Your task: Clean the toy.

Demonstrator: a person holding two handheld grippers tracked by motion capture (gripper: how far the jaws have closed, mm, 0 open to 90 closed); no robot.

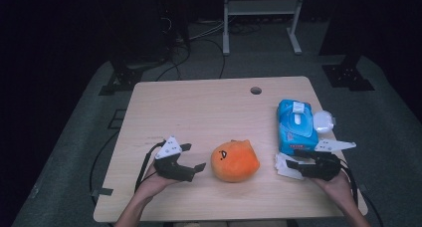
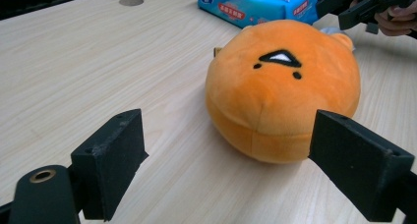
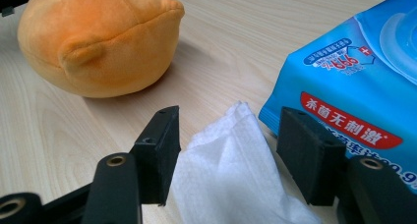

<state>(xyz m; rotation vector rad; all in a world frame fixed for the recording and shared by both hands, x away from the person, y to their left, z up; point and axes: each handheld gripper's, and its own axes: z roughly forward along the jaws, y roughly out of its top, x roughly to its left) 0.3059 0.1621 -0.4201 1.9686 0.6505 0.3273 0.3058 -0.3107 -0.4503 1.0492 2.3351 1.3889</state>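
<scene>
White wipe [image 3: 231, 170] between spread right hand-held gripper [image 3: 226, 155] jaws, left hand-held gripper [image 2: 231, 160] open near orange plush [image 2: 282, 89].

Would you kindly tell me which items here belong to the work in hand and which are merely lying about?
In hand:
- white wipe, lying between the right gripper's jaws
- orange plush toy, just ahead of the open left gripper

Lying about:
- blue wipes pack, possibly the wipe's source
- small white lid-like object beside the pack

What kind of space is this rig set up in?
Likely a lab or recording studio: a lone wooden table on grey flooring, dark surroundings, loose cables on the floor behind, and a metal equipment frame at the back.
</scene>
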